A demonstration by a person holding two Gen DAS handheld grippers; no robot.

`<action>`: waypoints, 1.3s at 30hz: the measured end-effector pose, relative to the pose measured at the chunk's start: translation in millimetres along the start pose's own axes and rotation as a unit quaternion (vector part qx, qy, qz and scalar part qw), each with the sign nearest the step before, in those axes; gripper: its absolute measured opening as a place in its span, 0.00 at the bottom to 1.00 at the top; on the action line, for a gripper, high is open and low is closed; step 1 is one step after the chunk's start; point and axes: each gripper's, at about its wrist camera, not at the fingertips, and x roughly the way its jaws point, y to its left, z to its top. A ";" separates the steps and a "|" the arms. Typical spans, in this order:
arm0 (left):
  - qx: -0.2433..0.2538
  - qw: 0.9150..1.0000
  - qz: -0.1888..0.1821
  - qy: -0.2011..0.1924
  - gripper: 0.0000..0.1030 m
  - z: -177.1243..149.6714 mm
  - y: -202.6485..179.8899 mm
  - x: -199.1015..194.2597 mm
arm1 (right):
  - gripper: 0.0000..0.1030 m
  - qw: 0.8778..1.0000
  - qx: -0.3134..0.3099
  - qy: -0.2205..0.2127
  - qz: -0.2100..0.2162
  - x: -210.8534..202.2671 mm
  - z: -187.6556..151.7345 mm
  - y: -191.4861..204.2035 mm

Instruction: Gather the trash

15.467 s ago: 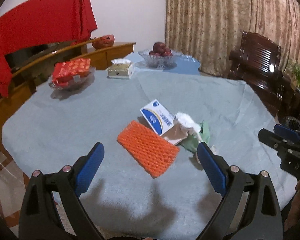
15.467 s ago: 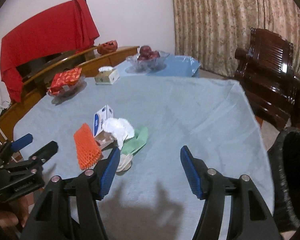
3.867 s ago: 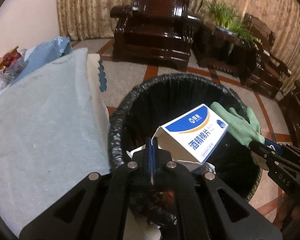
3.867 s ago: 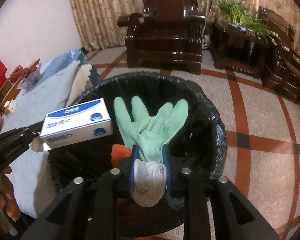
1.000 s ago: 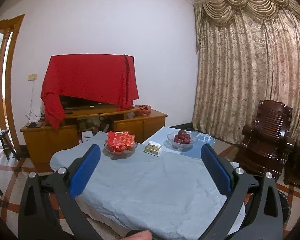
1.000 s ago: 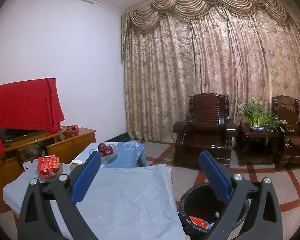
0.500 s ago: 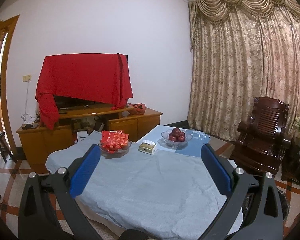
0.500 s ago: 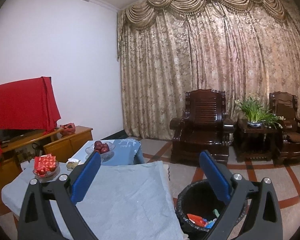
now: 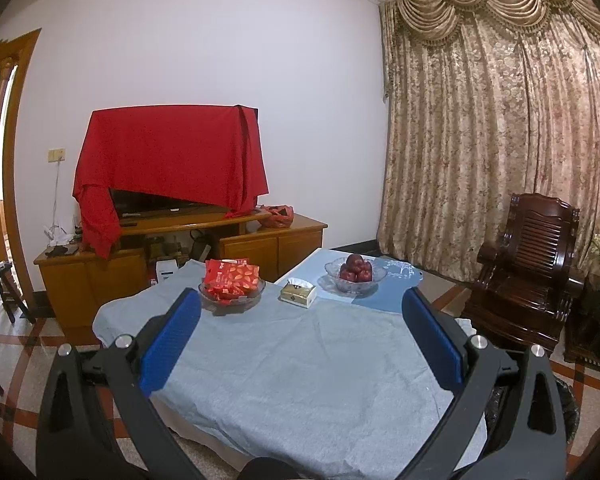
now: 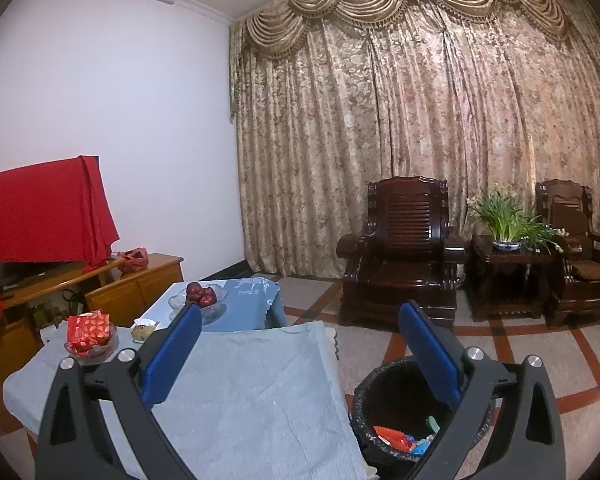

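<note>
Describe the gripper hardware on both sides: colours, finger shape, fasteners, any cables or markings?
The left gripper and right gripper look identical: matte black frames with triangular cut-outs, long flat fingers faced with textured blue pads, and round silver bolt heads at the joints. No cables, sleeves or legible markings show in either wrist view.

The left gripper (image 9: 302,340) is showing two matte black angular arms with triangular cut-outs, round silver screws shining at the joints, and textured blue pads (image 9: 170,342) lining the fingers' inner faces. The right gripper (image 10: 300,354) is wearing the same black frame, silver screws and blue pads (image 10: 430,354).
</note>
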 end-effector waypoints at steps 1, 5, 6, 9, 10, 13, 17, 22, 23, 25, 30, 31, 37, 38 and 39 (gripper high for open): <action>0.000 1.000 0.001 0.000 0.95 0.4 -0.1 -0.8 | 0.94 1.000 -0.001 0.000 0.000 -0.2 -0.1 0.0; 0.000 1.000 0.000 0.000 0.95 0.6 -0.1 -0.9 | 0.94 1.000 -0.001 0.002 0.000 0.5 -0.1 -0.4; 0.000 1.000 0.000 0.000 0.95 0.0 0.1 -0.1 | 0.94 1.000 0.000 0.001 0.000 0.9 -0.5 -0.3; 0.000 1.000 0.000 0.001 0.95 -2.2 1.7 0.6 | 0.94 1.000 -0.001 0.002 -0.001 1.1 -0.4 -0.5; 0.000 1.000 0.000 0.001 0.95 -2.2 2.0 0.8 | 0.94 1.000 -0.001 0.002 0.001 1.0 -0.4 -1.0; -0.001 1.000 -0.001 0.001 0.95 -2.3 2.4 1.7 | 0.94 1.000 -0.001 0.001 0.000 0.9 0.1 -0.6; 0.000 1.000 -0.001 0.002 0.95 -2.0 2.5 1.6 | 0.94 1.000 -0.001 0.002 0.000 0.9 0.1 -0.7; -0.001 1.000 -0.001 0.001 0.95 -1.0 2.1 0.6 | 0.94 1.000 -0.001 0.002 0.000 1.7 -0.5 -1.1; -0.001 1.000 0.000 0.001 0.95 -0.8 1.9 0.5 | 0.94 1.000 -0.001 0.002 0.000 1.8 -0.4 -1.3; -0.001 1.000 -0.001 0.002 0.95 -1.2 2.1 1.0 | 0.94 1.000 -0.001 0.003 0.001 1.7 -0.4 -1.7; 0.000 1.000 0.000 0.001 0.95 -0.2 2.0 0.4 | 0.94 1.000 -0.001 0.002 0.000 1.8 0.2 -1.1; -0.001 1.000 0.000 0.001 0.95 -0.4 2.5 0.8 | 0.94 1.000 -0.001 0.003 0.000 1.6 0.1 -1.3; -0.001 1.000 -0.001 0.002 0.95 -0.1 2.4 0.8 | 0.94 1.000 -0.001 0.003 0.000 1.5 0.7 -1.0; -0.001 1.000 -0.001 0.001 0.95 0.3 2.4 0.7 | 0.94 1.000 -0.001 0.003 0.000 1.7 0.7 -0.7; -0.002 1.000 -0.001 0.002 0.95 -0.1 3.1 1.6 | 0.94 1.000 -0.001 0.003 0.000 1.7 0.6 -0.6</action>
